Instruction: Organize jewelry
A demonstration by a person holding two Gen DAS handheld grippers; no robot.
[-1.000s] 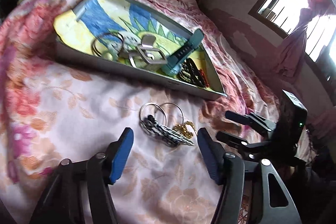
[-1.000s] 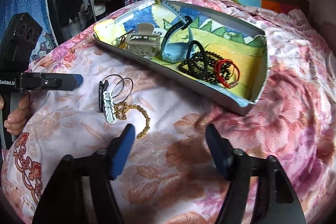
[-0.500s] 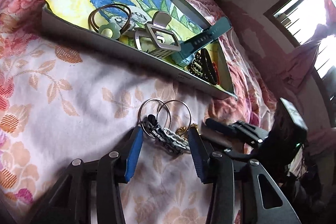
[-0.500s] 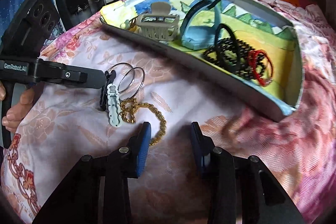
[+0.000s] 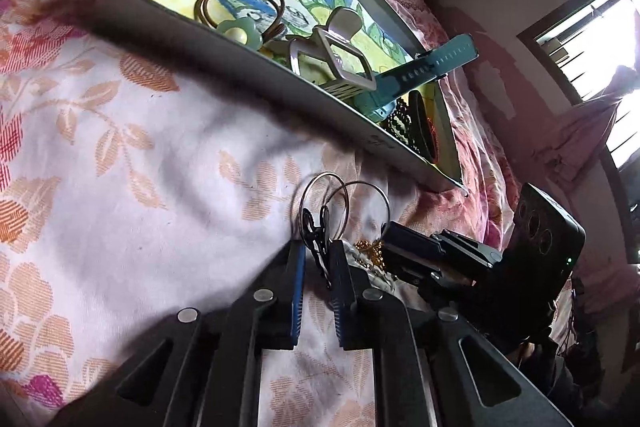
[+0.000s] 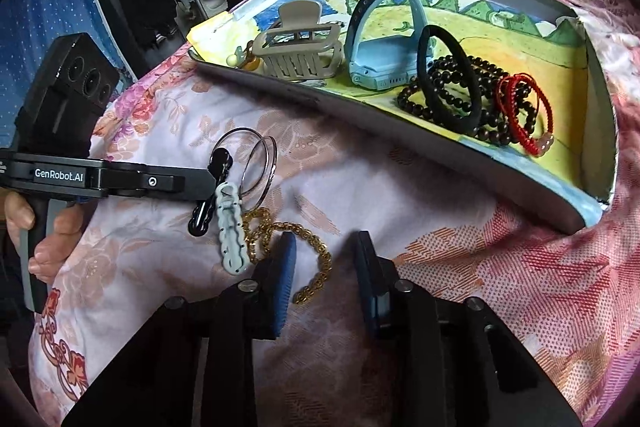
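Right wrist view, left to right: a hand (image 6: 38,227), partly cut off by the frame edge, grips the handle of the left gripper (image 6: 208,183), whose black arm reaches across the floral bedspread (image 6: 500,287) to a black wavy hair clip (image 6: 210,193); its jaws have just been closing and pinch that clip, though from this side only one jaw face shows. Just beside the black clip lies a pale wavy hair clip (image 6: 230,227), with two thin hoop earrings (image 6: 256,163) overlapping above them. A gold chain (image 6: 296,231) curls from beneath the pale clip and runs between the blue pads of the right gripper (image 6: 324,267); these jaws have just been closing, yet a gap remains on either side of the chain and the pads do not press it. Farther right, the shallow tray (image 6: 440,147) holds a beige claw clip (image 6: 298,51), a blue watch (image 6: 380,59), a black hair tie (image 6: 448,79), dark bead bracelets (image 6: 492,99) and a red cord bracelet (image 6: 528,115); a small item left of the claw clip is mostly hidden. In the left wrist view the black clip (image 5: 316,239) sits clamped between narrow jaws, the gold chain (image 5: 370,251) is largely hidden behind the right gripper's arm, and the tray's near wall (image 5: 240,67) conceals much of its contents.
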